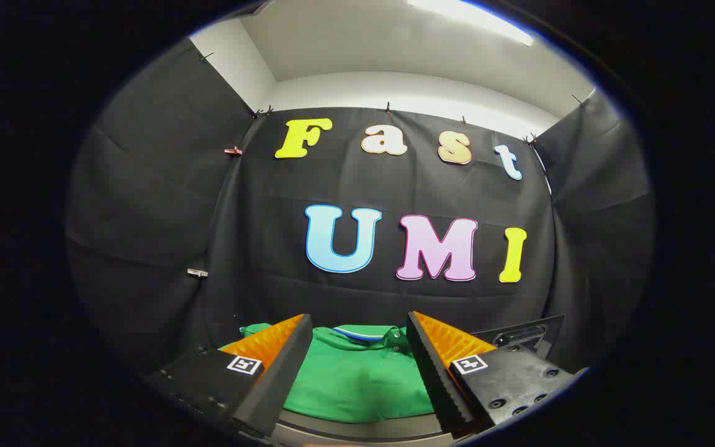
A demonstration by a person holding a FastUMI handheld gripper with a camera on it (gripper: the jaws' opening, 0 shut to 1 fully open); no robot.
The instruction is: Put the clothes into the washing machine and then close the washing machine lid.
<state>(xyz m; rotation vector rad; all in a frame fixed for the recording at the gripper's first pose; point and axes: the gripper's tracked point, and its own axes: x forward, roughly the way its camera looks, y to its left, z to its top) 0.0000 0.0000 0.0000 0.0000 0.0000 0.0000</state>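
Soft green polo shirt, collar trimmed in blue and white, lies in a smooth rumpled heap low in the frame's centre, on a pale curved surface. The gripper is spread wide, ridged wedge-shaped fingers flanking the shirt, pinching nothing. Creased black cloth wall hangs behind, clipped along the top.

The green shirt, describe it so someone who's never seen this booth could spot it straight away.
Start at the black cloth wall at the back of the booth and look down to its foot. There lies the green polo shirt, seen between the open gripper jaws, which do not touch it. Its bright green fabric and striped collar set it apart from the dark surroundings.
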